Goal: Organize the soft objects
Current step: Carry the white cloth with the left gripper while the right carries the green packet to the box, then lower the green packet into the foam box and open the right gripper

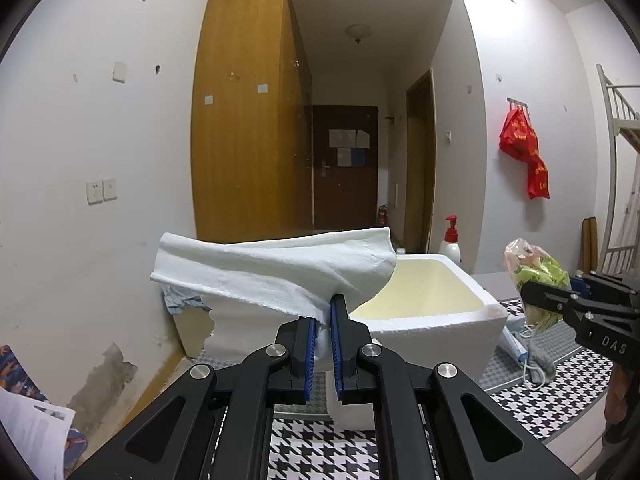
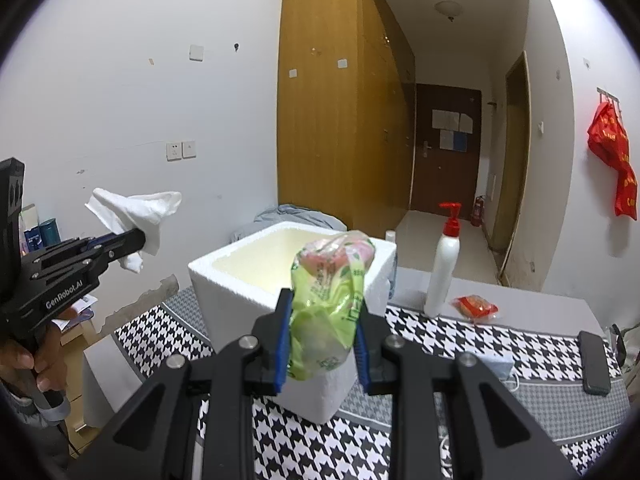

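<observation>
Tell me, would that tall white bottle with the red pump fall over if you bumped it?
Probably, yes. The pump bottle stands tall and narrow on the checked tablecloth, so a nudge near its top would likely tip it. Its smooth, rounded sides suggest it could then roll. How full it is can't be seen, so its weight is unclear.

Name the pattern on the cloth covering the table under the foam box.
Black-and-white houndstooth tablecloth, clearest in the right wrist view.

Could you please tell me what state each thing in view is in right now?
Left gripper: shut on the white cloth, held in the air.
Right gripper: shut on the green plastic bag, lifted.
Foam box: open, no lid.
Pump bottle: upright.
Phone: lying flat.
</observation>
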Demonstrator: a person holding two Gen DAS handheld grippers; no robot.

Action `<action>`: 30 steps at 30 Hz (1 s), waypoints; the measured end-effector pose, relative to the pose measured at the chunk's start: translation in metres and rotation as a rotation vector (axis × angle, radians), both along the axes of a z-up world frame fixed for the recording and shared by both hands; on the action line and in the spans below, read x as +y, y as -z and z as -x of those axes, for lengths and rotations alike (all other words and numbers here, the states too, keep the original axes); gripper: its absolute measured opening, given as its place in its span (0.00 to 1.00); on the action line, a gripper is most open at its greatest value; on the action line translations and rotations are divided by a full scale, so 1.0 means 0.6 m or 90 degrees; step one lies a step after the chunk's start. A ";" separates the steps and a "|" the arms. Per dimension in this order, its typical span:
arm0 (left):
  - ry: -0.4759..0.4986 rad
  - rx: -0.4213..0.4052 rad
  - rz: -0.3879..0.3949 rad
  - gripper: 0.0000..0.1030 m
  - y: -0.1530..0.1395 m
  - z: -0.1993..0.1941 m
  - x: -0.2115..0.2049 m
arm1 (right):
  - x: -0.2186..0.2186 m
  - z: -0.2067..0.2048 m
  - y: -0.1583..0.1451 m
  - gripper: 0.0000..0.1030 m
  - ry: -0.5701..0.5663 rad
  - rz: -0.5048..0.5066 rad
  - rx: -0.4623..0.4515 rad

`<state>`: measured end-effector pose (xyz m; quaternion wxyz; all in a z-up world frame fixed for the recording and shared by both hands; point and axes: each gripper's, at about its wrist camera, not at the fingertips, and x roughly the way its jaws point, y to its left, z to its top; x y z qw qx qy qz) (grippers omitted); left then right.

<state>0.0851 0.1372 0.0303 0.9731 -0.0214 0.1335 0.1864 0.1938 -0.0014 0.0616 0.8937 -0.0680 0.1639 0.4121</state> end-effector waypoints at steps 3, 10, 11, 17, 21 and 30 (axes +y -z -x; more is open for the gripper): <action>-0.004 -0.003 -0.005 0.08 0.000 0.001 0.003 | 0.011 -0.006 -0.007 0.30 -0.005 -0.001 0.003; -0.033 -0.007 -0.011 0.08 0.002 0.005 0.020 | 0.034 -0.023 -0.019 0.30 -0.017 -0.001 0.006; -0.039 -0.006 -0.010 0.08 0.003 0.006 0.024 | 0.040 -0.026 -0.022 0.30 -0.021 -0.001 0.007; -0.065 0.000 -0.008 0.08 0.009 0.013 0.041 | 0.072 -0.038 -0.030 0.30 -0.034 0.005 0.012; -0.076 0.003 -0.007 0.08 0.011 0.017 0.050 | 0.091 -0.045 -0.031 0.30 -0.040 0.008 0.016; -0.096 0.014 0.002 0.08 0.019 0.034 0.064 | 0.125 -0.062 -0.025 0.30 -0.048 0.017 0.035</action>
